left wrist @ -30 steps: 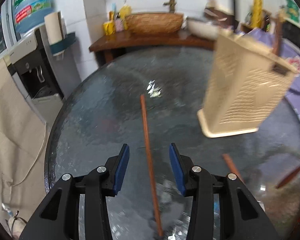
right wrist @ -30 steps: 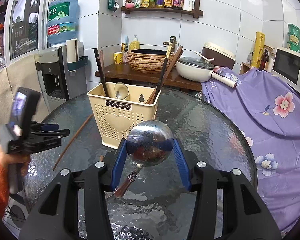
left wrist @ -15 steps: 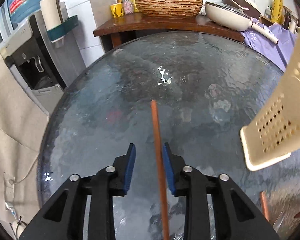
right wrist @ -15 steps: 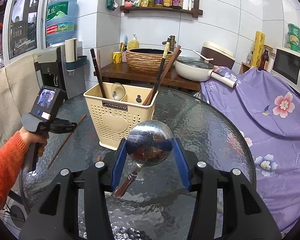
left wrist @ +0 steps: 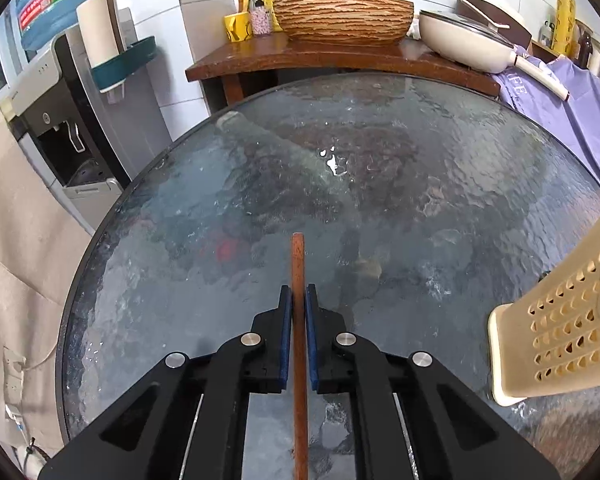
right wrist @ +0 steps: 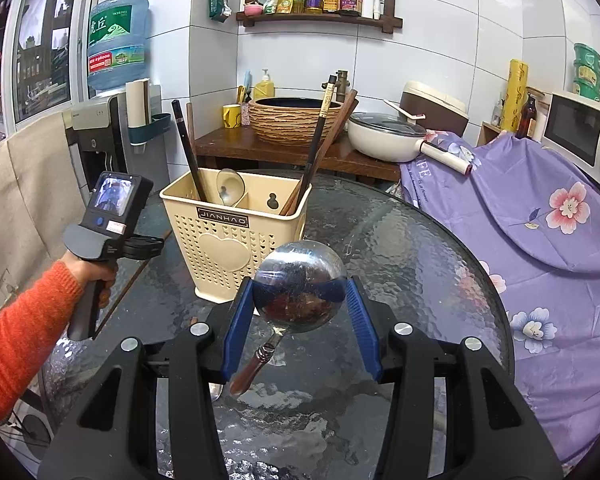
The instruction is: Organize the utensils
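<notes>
Chopstick (left wrist: 298, 264) pinched in left gripper (left wrist: 299, 294), ladle (right wrist: 300, 286) in right gripper (right wrist: 300, 300).

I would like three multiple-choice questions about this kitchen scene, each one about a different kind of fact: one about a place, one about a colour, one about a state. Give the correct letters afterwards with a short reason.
1. Where does the utensil holder stand?
A. on the glass table
B. on the wooden counter
C. on the microwave

2. What colour is the sleeve of the person who holds the left gripper?
A. purple
B. orange
C. white

3. What is between the jaws of the right gripper?
A. nothing
B. a chopstick
C. the bowl of a metal ladle

Answers:
1. A: its base rests on the round glass top, in front of the counter.
2. B: the right wrist view shows an orange knitted sleeve.
3. C: the blue pads press on both sides of the shiny bowl, while the left gripper is shut on a wooden chopstick.
</notes>
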Available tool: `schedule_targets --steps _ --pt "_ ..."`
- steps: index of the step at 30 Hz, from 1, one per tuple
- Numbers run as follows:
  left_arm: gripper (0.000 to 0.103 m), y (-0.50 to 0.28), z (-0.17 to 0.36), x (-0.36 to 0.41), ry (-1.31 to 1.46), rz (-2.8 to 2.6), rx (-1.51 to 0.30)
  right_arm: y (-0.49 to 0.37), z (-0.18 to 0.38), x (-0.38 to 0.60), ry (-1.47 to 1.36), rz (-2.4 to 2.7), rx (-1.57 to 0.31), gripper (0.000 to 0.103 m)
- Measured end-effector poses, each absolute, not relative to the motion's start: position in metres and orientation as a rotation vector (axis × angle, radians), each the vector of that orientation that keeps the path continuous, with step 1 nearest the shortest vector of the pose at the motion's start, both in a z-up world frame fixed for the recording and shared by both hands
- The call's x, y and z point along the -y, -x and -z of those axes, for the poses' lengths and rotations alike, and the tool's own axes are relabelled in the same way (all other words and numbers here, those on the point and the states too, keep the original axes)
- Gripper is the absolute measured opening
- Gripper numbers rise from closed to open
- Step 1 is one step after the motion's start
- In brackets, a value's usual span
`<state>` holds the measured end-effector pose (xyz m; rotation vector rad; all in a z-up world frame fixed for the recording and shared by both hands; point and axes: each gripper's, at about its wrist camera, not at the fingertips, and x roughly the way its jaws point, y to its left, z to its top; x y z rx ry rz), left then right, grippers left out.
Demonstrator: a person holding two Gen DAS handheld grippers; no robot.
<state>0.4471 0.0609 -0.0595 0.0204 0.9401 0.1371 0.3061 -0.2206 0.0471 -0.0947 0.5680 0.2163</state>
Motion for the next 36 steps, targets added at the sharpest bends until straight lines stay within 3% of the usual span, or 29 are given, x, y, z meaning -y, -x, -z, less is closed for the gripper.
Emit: schedule_targets --steps 18,36 --pt "0.007 -0.427 0.051 -0.065 0.025 -0.113 -0.899 -0.307 -0.046 0.223 0.077 -0.215 -0.570 0.048" --pt "0.007 -0.308 -0.058 -0.050 0.088 0.121 -0.605 -0.291 -0.058 0.212 0.084 -0.243 -0.534 0.048"
